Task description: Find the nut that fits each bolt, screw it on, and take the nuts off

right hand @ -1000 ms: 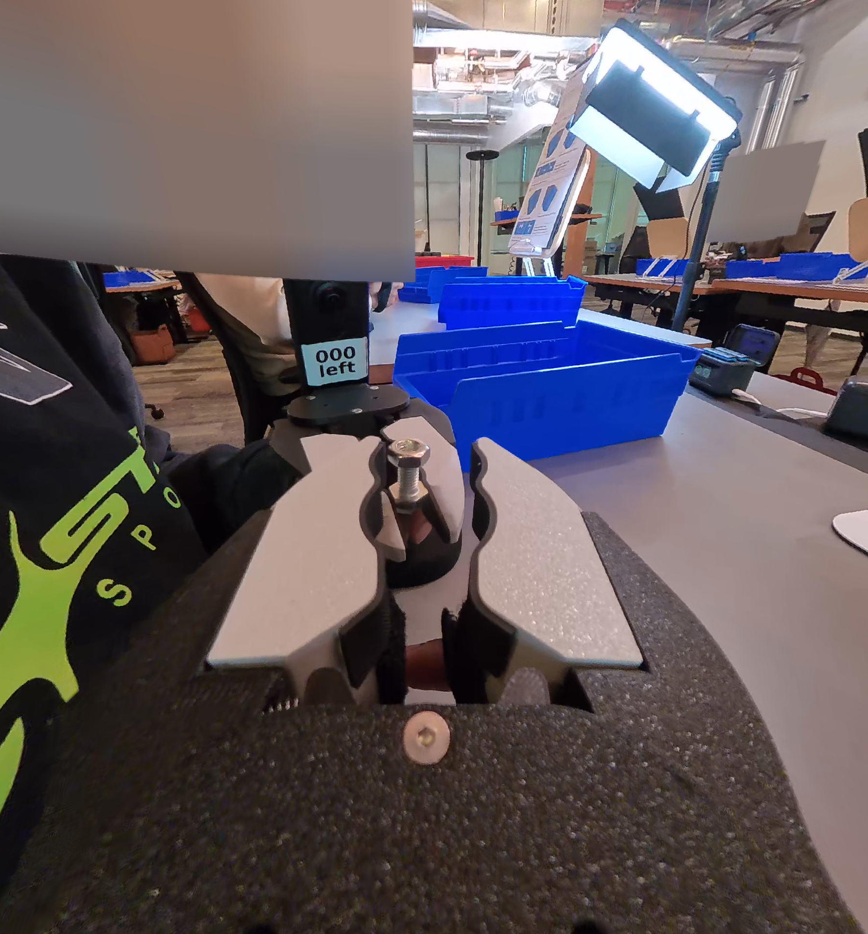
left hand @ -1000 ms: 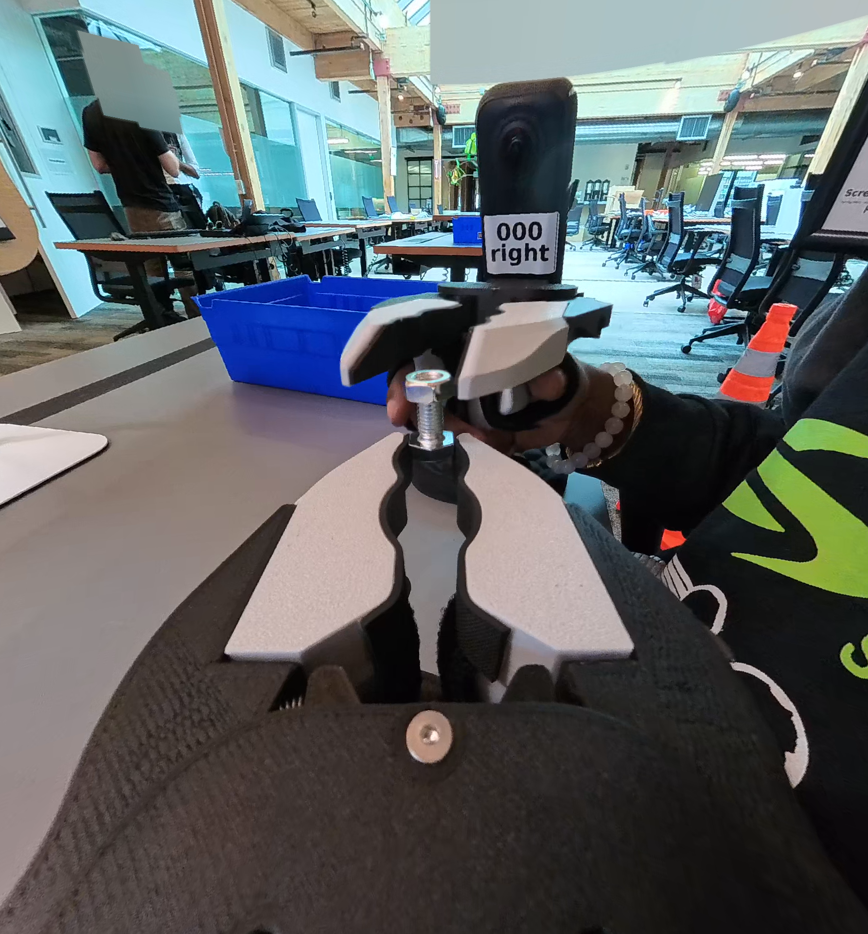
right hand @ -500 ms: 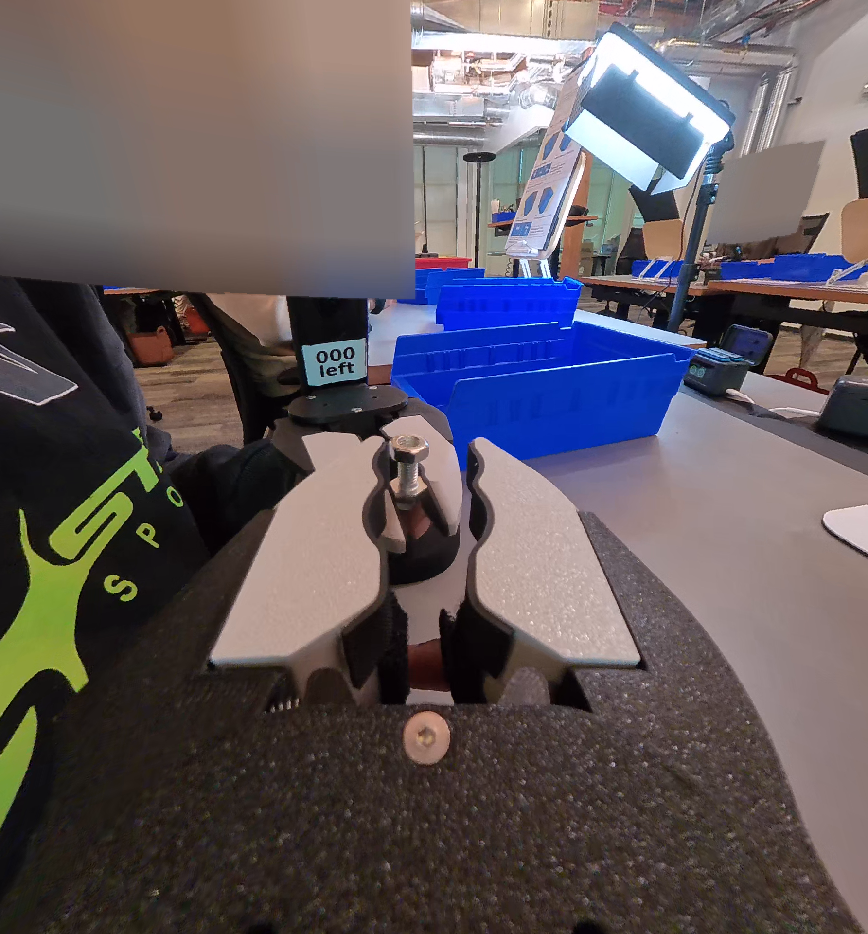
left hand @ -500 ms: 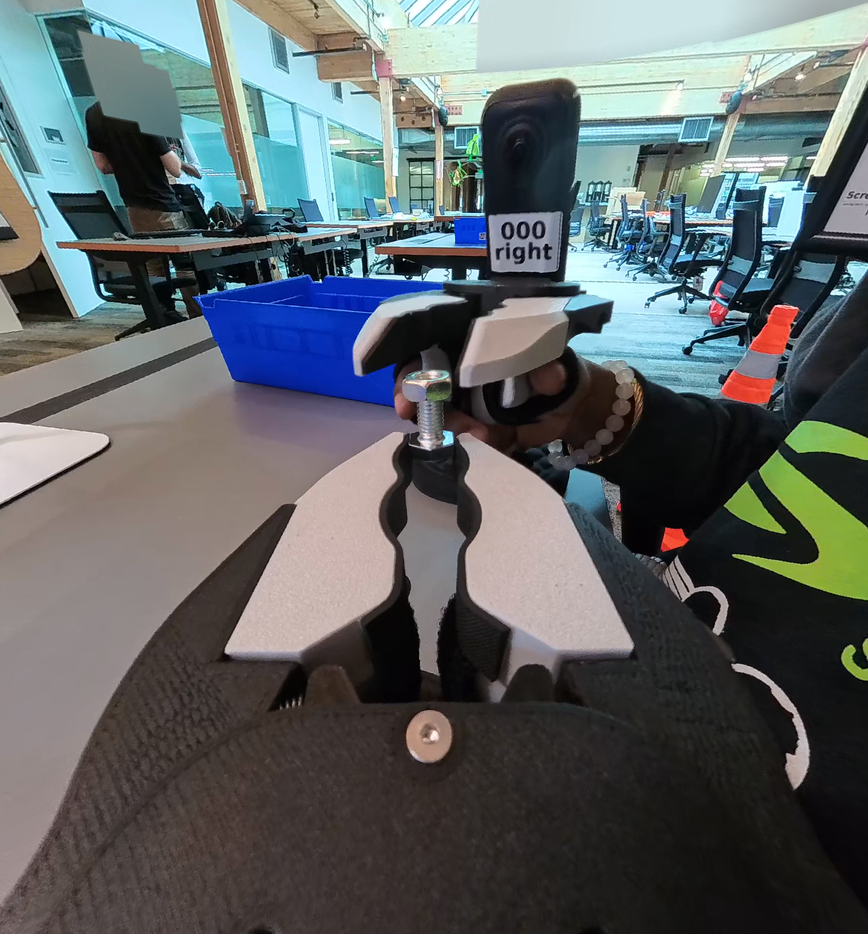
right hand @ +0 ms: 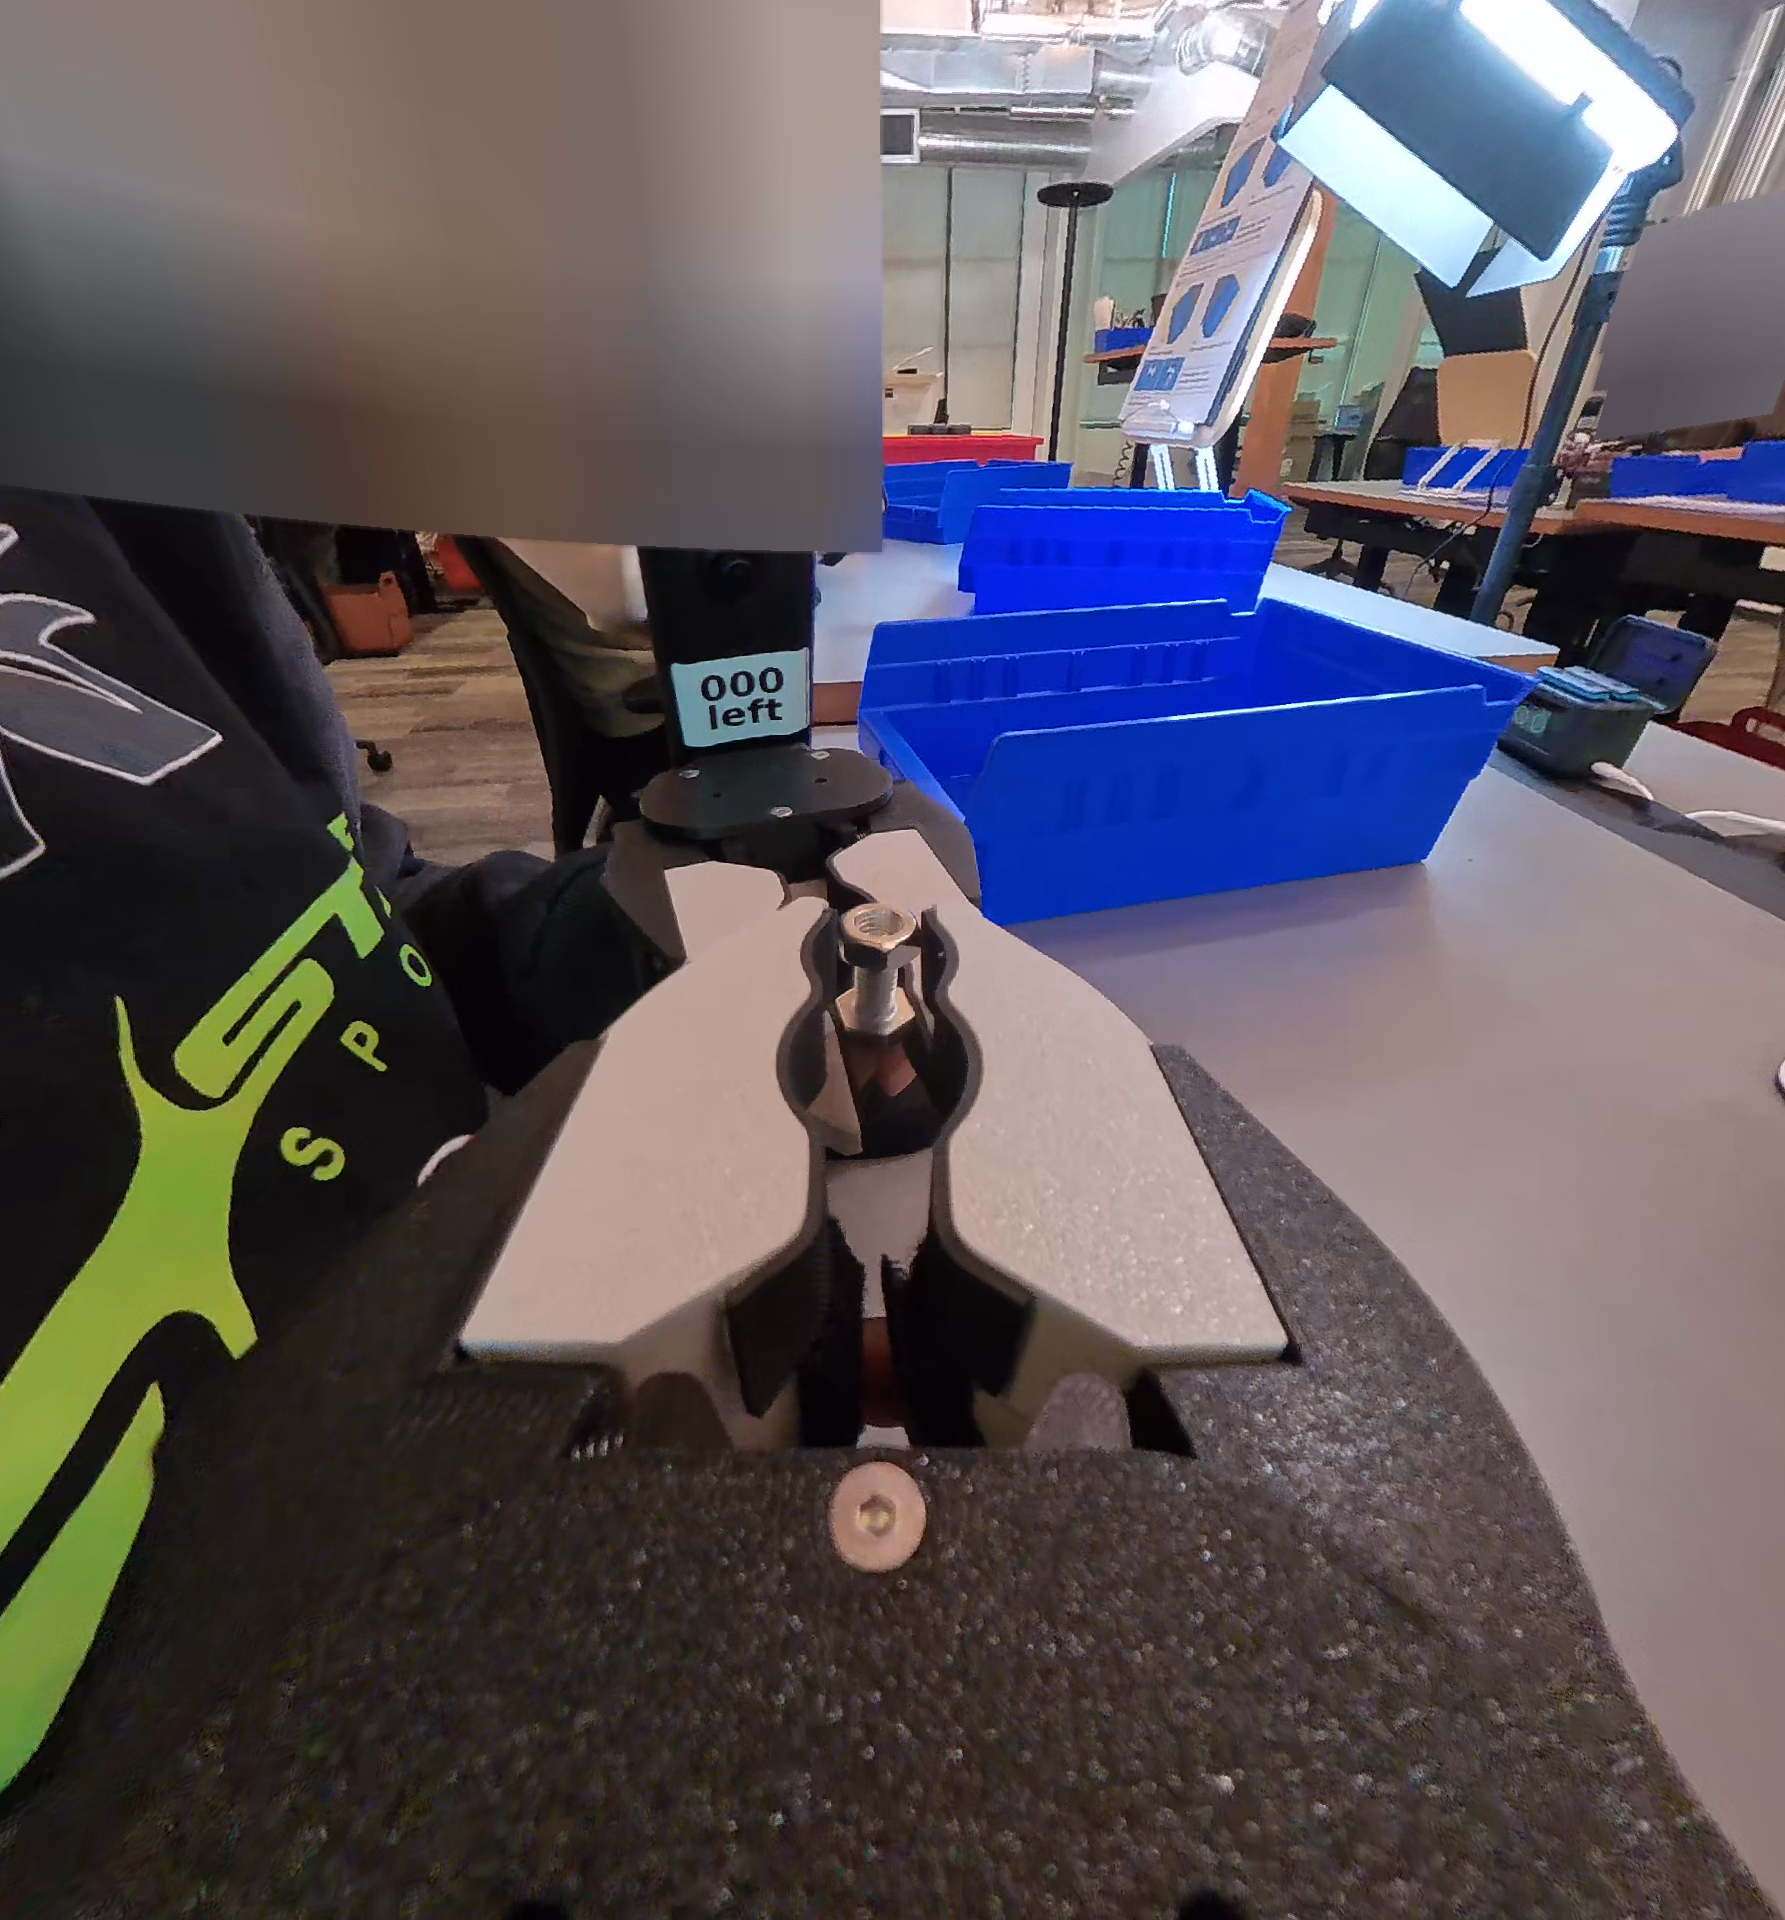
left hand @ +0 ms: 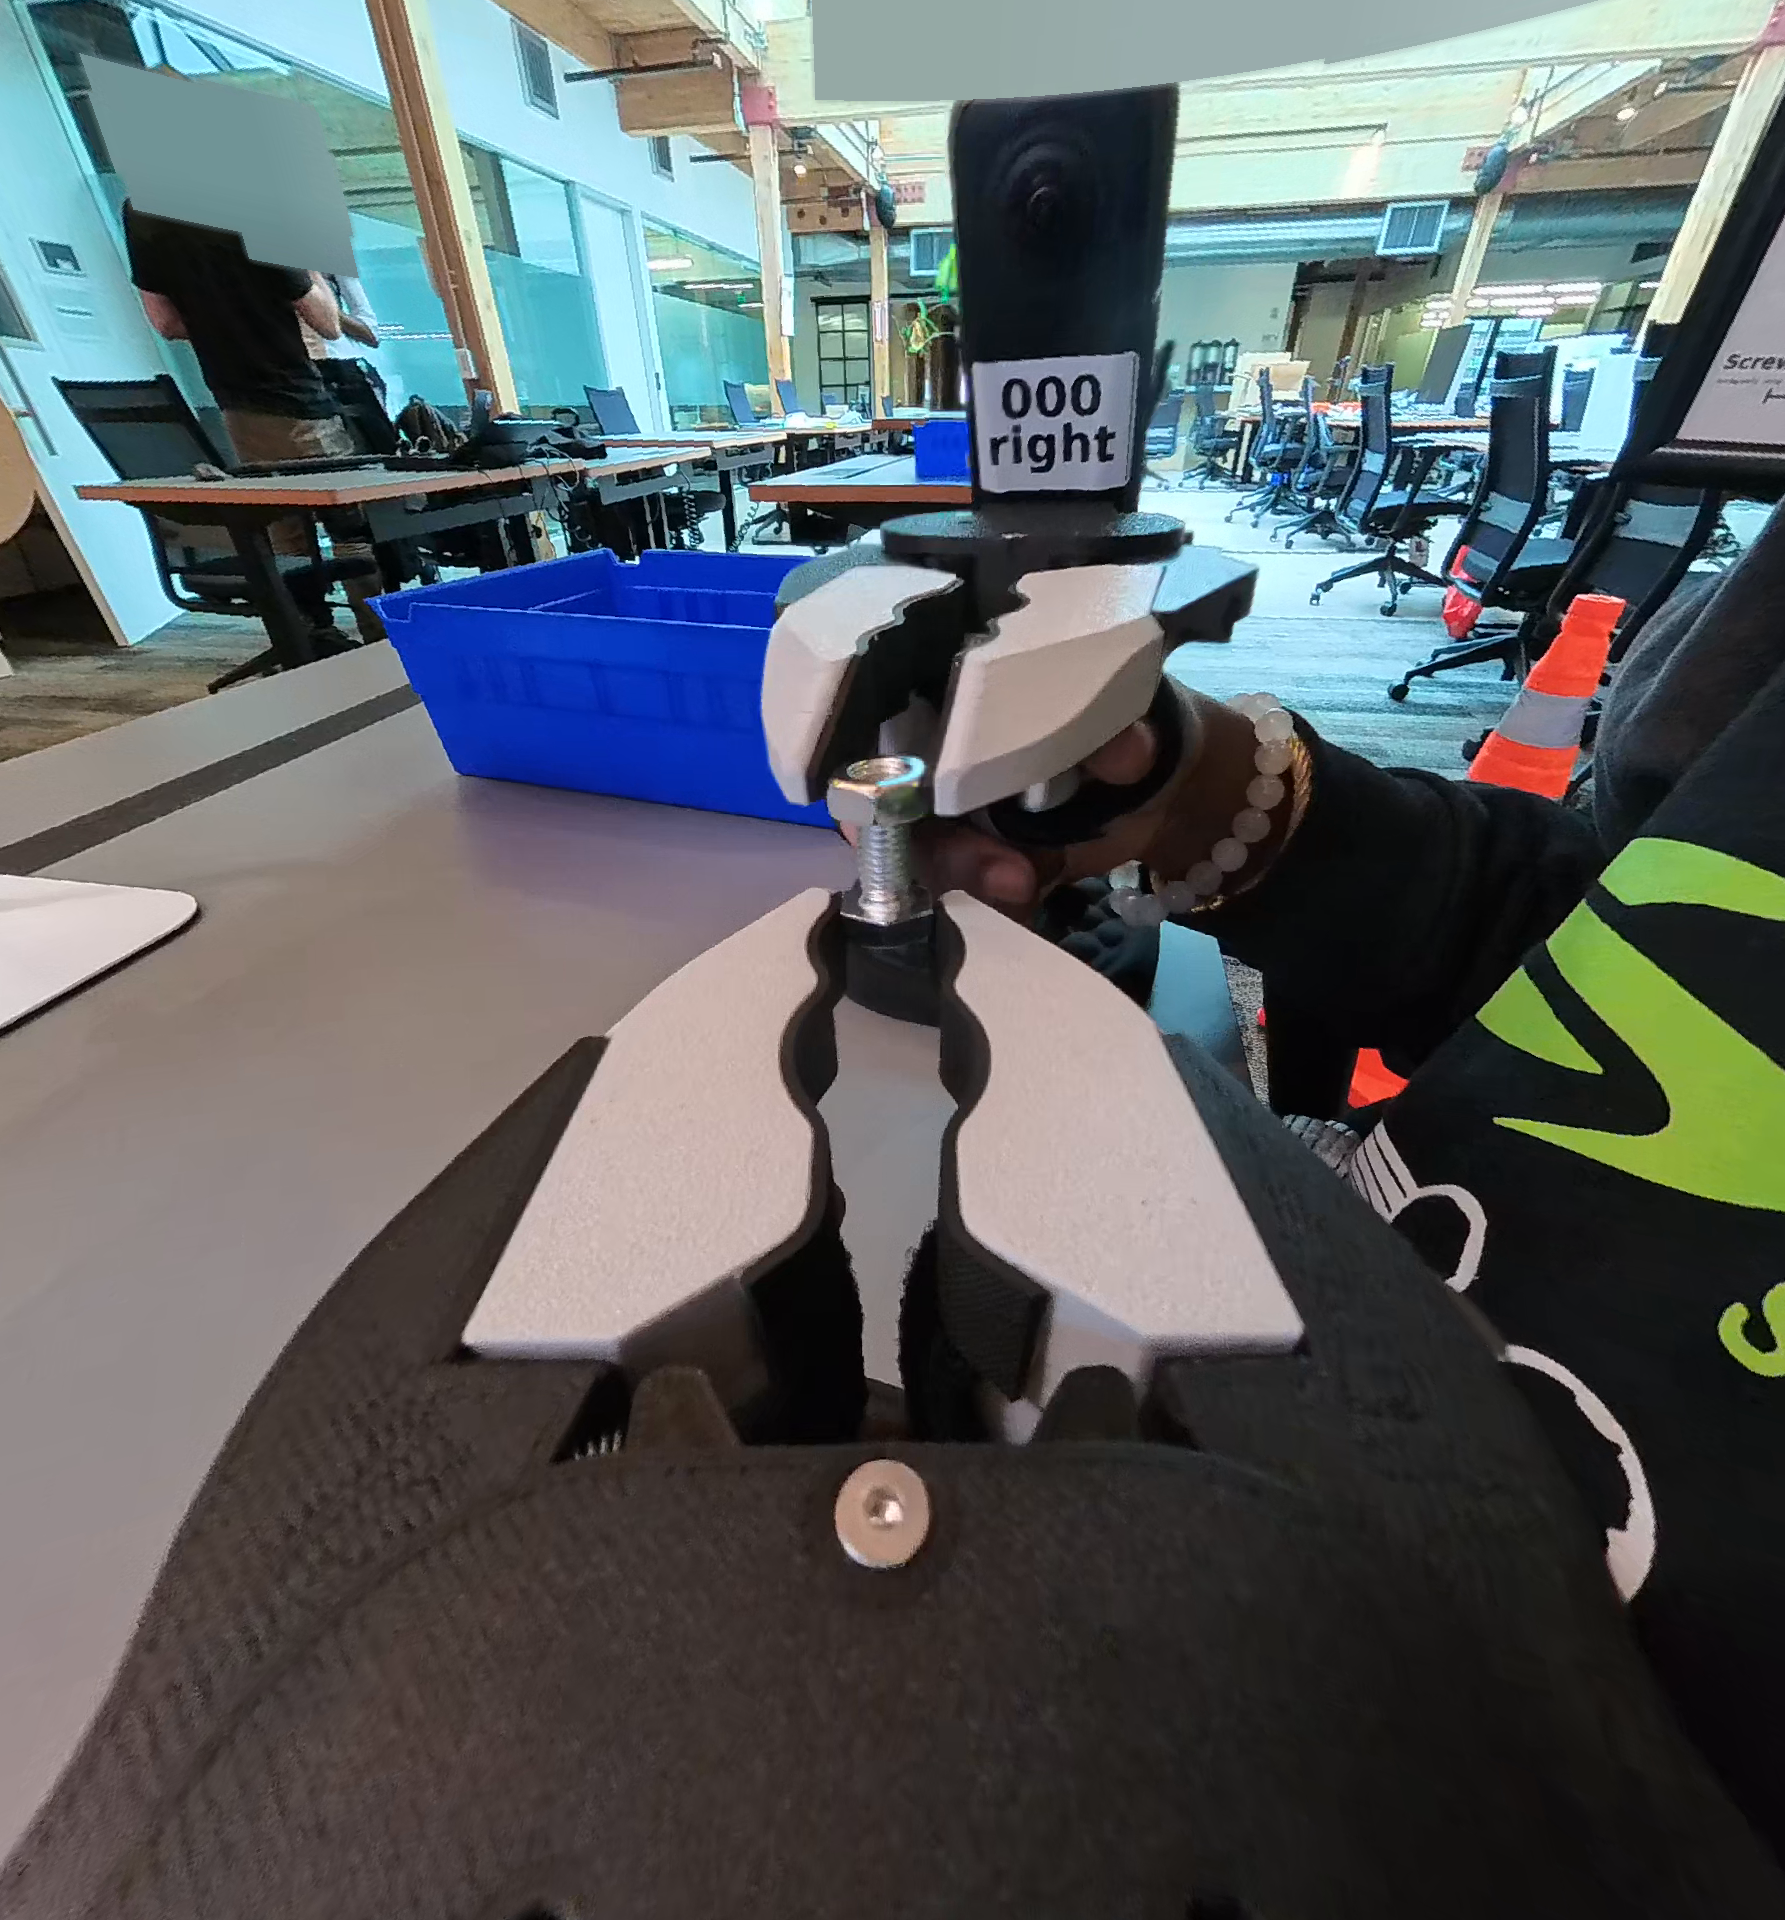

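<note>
bolt (left hand: 886, 858): silver threaded shank, standing upright, its lower end seated in a black round base (left hand: 893, 977) on the grey counter (left hand: 244, 1091). a second hex piece sits low on the shank just above the base.

nut (left hand: 875, 784): silver hex nut, open threaded bore facing up, at the top end of the bolt. in the right wrist view it shows at (right hand: 875, 925), with the shank (right hand: 872, 992) below it.

left tongs (left hand: 888, 940): grey-white fingers with black wavy inner edges, closed around the black base, tips either side of the shank's foot.

right tongs (right hand: 872, 940): same make, drawn in on the nut at the top of the bolt, fingertips touching it on both sides; seen from the left wrist view at (left hand: 883, 769), coming from the far side and tilted down onto the nut. a hand (left hand: 1106, 810) with a pale bead bracelet (left hand: 1241, 821) holds them.

surroundings: blue plastic bin (left hand: 597, 675) on the counter beyond the bolt, well apart from it; white flat plate (left hand: 26, 951) at the counter's left edge; black sleeve and shirt with green print (left hand: 1646, 1091) close on the right; orange cone (left hand: 1553, 691) on the floor behind; lamp panel (right hand: 1470, 135) on a stand past the bin.

obstruction: the two tongs meet head-on over the bolt, each hiding part of the base from the other's view.
</note>
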Demonstrator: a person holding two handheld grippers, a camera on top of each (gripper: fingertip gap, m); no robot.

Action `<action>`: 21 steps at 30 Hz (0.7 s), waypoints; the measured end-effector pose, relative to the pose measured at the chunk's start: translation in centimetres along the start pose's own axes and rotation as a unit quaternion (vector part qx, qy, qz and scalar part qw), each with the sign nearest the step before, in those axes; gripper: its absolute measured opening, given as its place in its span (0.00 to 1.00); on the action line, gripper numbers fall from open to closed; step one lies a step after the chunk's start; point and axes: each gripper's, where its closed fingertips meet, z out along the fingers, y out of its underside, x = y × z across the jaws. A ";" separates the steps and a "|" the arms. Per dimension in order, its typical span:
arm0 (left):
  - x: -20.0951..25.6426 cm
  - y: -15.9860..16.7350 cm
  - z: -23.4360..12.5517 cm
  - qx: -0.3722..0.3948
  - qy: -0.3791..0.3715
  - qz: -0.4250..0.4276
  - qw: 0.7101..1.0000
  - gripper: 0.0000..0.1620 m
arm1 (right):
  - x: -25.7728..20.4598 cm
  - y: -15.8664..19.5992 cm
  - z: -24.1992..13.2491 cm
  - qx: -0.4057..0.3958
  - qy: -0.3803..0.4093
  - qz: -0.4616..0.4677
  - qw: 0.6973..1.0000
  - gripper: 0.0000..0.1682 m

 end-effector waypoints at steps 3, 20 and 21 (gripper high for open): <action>0.5 0.1 0.0 -0.004 0.020 -0.002 1.000 0.09 | -0.3 0.1 -0.2 -0.008 -0.011 -0.017 1.000 0.09; 0.3 -0.2 -0.2 0.009 0.024 -0.017 1.000 0.09 | 13.7 -2.6 -22.8 -0.093 0.446 0.032 0.889 0.09; 0.3 -0.3 -0.2 0.009 0.022 -0.017 1.000 0.09 | 14.8 -1.7 -25.1 -0.117 0.481 0.048 0.868 0.09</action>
